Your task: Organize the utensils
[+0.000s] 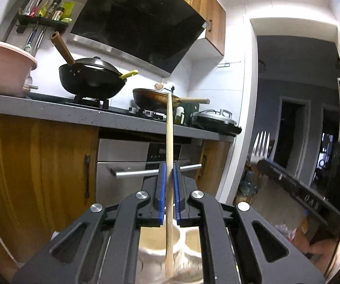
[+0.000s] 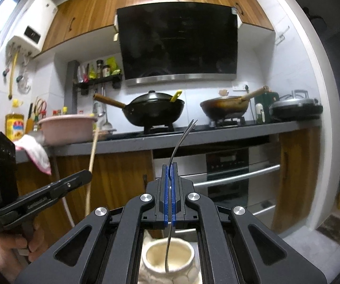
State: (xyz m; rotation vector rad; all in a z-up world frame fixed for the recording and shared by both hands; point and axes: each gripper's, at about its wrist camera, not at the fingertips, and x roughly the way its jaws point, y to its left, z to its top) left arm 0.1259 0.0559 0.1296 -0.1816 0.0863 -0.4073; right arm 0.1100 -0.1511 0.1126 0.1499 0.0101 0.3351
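My left gripper (image 1: 169, 169) was clamped on a long wooden stick (image 1: 169, 127), probably a chopstick, which stood nearly upright through the centre of the left wrist frame, its lower end reaching down over a cream ceramic holder (image 1: 160, 243) at the bottom. My right gripper (image 2: 169, 168) was pinched together on a metal fork (image 2: 181, 139), seen edge-on, tines up in mid-frame and handle hanging over the cream pot (image 2: 170, 258) at the bottom centre. In the left wrist view the fork's tines (image 1: 261, 142) showed at the right. In the right wrist view the stick (image 2: 91, 161) rose at the left, above my hand (image 2: 15, 246). Behind, a black wok (image 2: 155, 108) sat on the counter (image 2: 122, 143).
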